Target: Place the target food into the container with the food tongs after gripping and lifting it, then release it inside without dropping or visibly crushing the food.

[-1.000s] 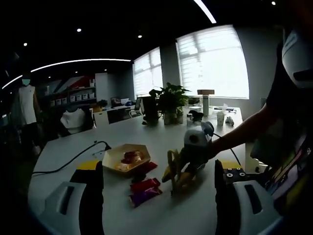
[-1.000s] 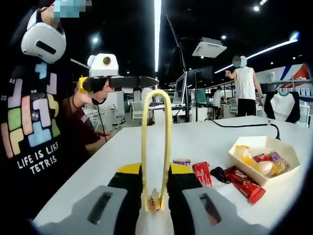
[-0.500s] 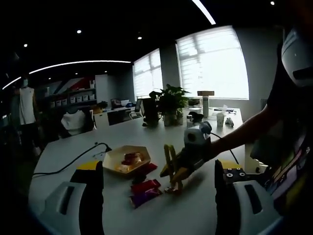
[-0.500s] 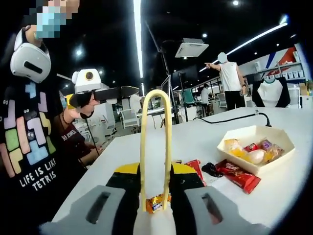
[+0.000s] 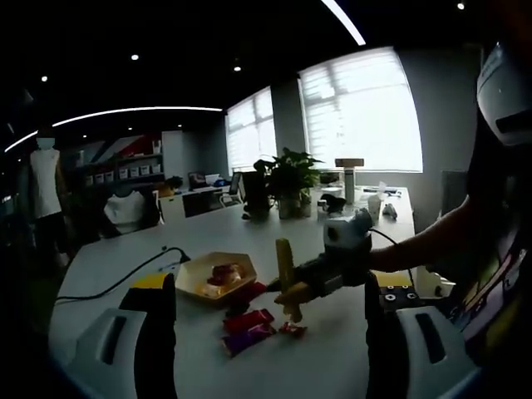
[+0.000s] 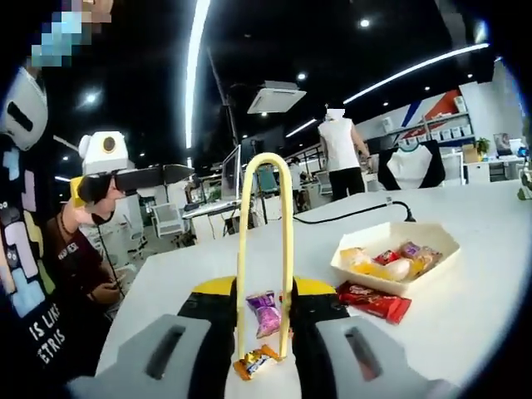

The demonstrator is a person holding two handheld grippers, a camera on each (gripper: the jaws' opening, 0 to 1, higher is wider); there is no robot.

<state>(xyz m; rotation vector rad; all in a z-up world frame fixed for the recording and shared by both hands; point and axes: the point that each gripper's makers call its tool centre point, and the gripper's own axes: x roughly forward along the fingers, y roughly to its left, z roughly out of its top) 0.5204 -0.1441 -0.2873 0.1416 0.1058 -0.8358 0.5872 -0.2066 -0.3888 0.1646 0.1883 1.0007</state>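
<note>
Right jaws: my right gripper (image 6: 264, 287) is clamped on the two arms of the yellow food tongs (image 6: 264, 249), squeezing them narrow

Tong tips: in the right gripper view they pinch a small gold-wrapped candy (image 6: 253, 362), the target as I read it; I cannot tell whether it is clear of the table (image 6: 499, 274) or just touching

Left jaws: my left gripper (image 5: 264, 291) stands wide apart with nothing between the jaws, held back from the work

Handling: I judge the candy very light, with a slick, crinkly wrapper that could slide out; I'd keep the pinch across the fat middle, not a twisted end, and only just firm enough

Container: the pale hexagonal tray (image 6: 362, 268) sits well apart from the tips, towards the right of the right gripper view; the carry goes over the loose wrappers

Count, tools: one pair of tongs, one tray

Count, loose sweets: one gold in the tips, one purple candy (image 6: 266, 312) on the table just beyond it, red wrappers (image 6: 374, 301) touching the tray's near wall, one or two, too overlapped to split

Count, in tray: several wrapped pieces, about five, not separable

Further out: one black cable (image 6: 349, 214) behind the tray
</note>
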